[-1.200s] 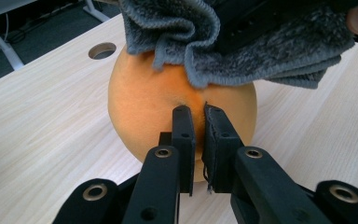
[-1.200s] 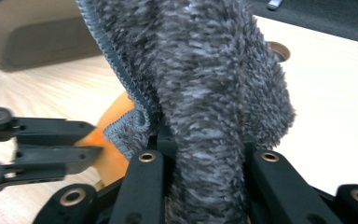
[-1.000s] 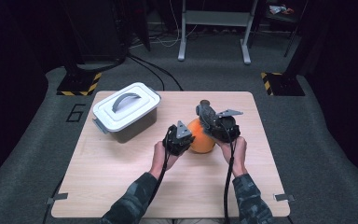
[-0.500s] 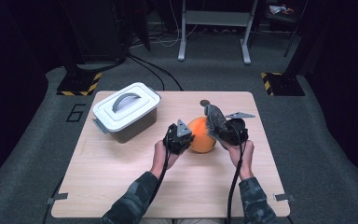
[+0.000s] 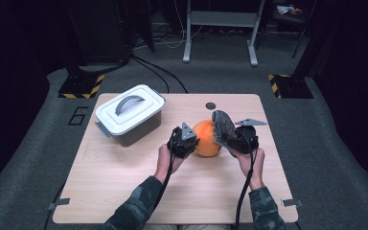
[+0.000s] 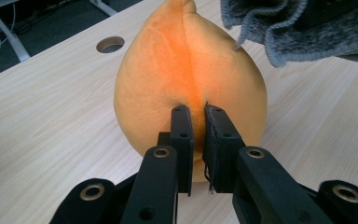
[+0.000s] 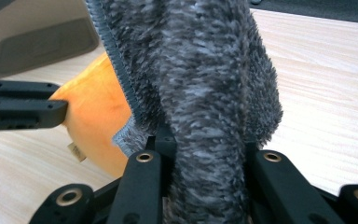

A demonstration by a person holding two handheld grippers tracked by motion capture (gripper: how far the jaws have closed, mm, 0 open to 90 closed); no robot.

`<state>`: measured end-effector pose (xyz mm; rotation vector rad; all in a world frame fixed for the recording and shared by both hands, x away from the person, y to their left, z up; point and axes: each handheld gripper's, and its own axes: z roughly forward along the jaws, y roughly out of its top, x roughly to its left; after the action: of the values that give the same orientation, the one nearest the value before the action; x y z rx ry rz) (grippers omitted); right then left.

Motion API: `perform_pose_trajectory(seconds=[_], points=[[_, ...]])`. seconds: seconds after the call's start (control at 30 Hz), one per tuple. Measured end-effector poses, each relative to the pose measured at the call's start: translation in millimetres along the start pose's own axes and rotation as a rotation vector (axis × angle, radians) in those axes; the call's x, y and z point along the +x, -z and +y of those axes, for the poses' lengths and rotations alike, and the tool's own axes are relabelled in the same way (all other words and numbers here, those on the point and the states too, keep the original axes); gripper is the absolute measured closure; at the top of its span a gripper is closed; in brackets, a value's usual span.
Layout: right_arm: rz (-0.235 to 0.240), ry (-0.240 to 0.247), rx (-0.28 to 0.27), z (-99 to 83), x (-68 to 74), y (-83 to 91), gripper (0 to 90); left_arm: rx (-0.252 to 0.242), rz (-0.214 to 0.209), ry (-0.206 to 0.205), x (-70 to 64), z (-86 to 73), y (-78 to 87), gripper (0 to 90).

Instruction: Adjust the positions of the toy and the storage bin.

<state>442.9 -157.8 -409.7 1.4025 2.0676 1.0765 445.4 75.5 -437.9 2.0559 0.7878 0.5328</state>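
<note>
Both forearms wear camouflage-patterned sleeves in dark green and grey. Each hand holds a black gripper: the left gripper [image 5: 184,142] and the right gripper [image 5: 242,136] carry a grey three-cornered plate on top, and a black cable trails from each back along the forearm. The jaws are flat black bars joined by brass-coloured rivets at the pivots.

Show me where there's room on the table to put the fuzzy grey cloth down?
Bare wood lies along the near edge of the table, left of the forearms, and on the right side past the right gripper. The middle is crowded: orange plush, grey cloth, left gripper. The white lidded box fills the far left.
</note>
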Motion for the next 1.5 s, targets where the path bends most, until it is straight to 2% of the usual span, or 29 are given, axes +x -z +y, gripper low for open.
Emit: perform_pose_trajectory(seconds=[0.33,0.6,0.8,1.07,1.1,1.33,1.37,1.5], points=[[-0.039,0.001,0.017,-11.1,-4.7,10.7,71.3,0.005,-0.009,0.003,2.2,-2.8,1.1,82.5],[-0.089,-0.016,0.039,-25.7,-18.8,21.5,70.8,0.002,-0.008,0.0,2.2,-3.1,1.2,82.5],[-0.154,-0.047,0.075,-39.2,-32.0,24.2,70.4,0.002,-0.014,-0.007,2.1,-3.1,1.2,81.9],[-0.234,-0.081,0.139,-61.4,-55.3,19.8,69.7,0.002,-0.017,-0.004,2.1,-3.4,1.3,82.0],[-0.241,-0.1,0.149,-64.0,-57.7,18.8,69.5,0.002,-0.019,-0.004,2.1,-3.4,1.2,82.0],[-0.272,-0.137,0.191,-81.3,-76.7,7.5,67.5,0.005,-0.018,-0.016,1.4,-2.9,1.5,81.9],[-0.272,-0.154,0.2,-82.8,-78.1,6.5,66.3,0.005,-0.019,-0.016,1.5,-2.9,1.5,81.9],[-0.291,-0.168,0.214,-88.1,-87.2,0.7,60.4,0.008,-0.019,-0.015,1.1,-3.0,1.5,81.8]])
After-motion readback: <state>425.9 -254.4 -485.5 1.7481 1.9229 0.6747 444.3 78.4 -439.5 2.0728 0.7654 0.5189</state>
